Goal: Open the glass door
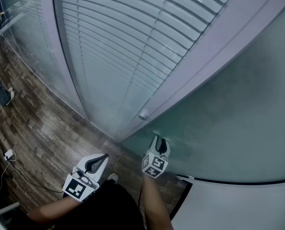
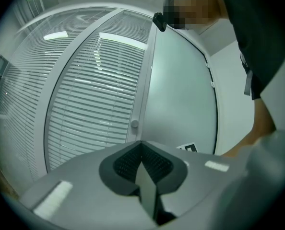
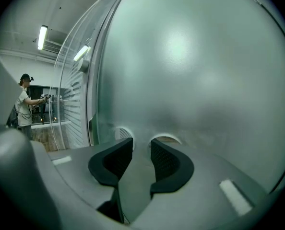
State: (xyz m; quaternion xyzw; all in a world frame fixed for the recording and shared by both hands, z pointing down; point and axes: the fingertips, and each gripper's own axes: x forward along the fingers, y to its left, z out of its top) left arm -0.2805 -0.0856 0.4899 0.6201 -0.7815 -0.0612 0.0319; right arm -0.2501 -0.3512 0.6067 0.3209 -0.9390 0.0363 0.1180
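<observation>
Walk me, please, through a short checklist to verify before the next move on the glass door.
1. Jaws of the right gripper apart with nothing between them: ok.
2. Contact between that gripper and the frosted glass door: cannot tell; it is close in front of the pane.
3. The round knob at the door's edge lined up with those jaws: not ok; it sits up and to their left.
4. The left gripper shut, empty and held back from the door: ok.
5. The person in the background well away from the door: ok.
</observation>
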